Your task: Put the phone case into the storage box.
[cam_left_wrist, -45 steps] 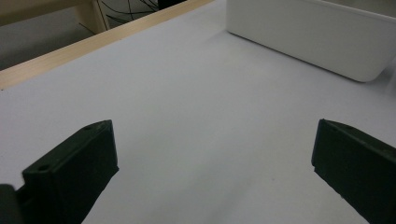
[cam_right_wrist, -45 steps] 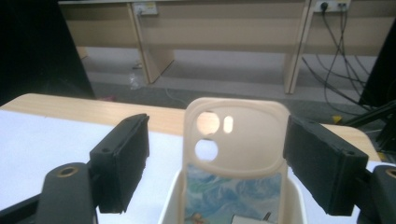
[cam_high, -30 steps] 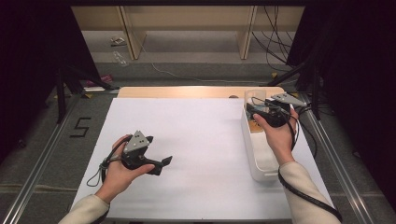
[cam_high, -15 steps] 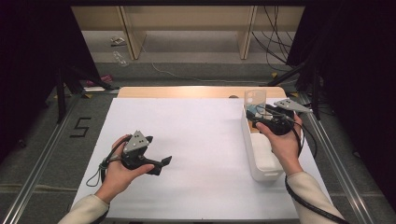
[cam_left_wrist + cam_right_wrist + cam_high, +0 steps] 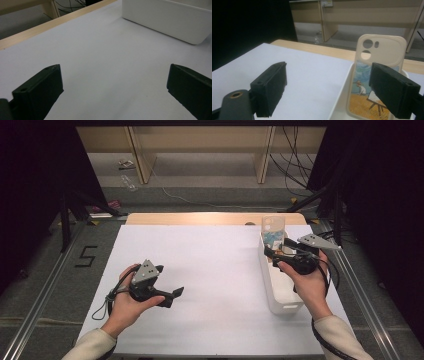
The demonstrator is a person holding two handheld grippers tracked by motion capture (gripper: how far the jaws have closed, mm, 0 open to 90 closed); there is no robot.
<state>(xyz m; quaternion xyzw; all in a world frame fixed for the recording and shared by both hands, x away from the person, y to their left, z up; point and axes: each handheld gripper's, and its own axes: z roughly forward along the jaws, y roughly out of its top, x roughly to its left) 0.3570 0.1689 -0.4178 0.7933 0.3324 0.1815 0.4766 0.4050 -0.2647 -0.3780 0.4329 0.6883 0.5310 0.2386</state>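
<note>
The left gripper [image 5: 175, 292] was recorded nearest the person, held low over the white table sheet [image 5: 210, 270] well to the left of the white bin [image 5: 285, 297], jaws spread wide with nothing between them; in the left gripper view only bare sheet lay between the jaws, with the bin's wall [image 5: 170, 22] beyond. The right gripper [image 5: 270, 254] was held over the bin's near-to-middle part, jaws likewise spread and pinching nothing; they had just been opening a little further, with nothing gripped. The phone case [image 5: 273, 231] was noted standing upright at the bin's far end, leaning on the far wall, long axis near vertical, camera cut-outs uppermost and printed back facing the person. In the right gripper view the phone case [image 5: 377, 75] lay ahead of the jaws and toward the right-hand jaw, which partly overlapped it in the picture; contact was judged absent. The right gripper was clearly the nearer to the case. Judgement: the coming move would call for a short advance toward the bin's far end, with the jaws brought across the case's narrow width.
</note>
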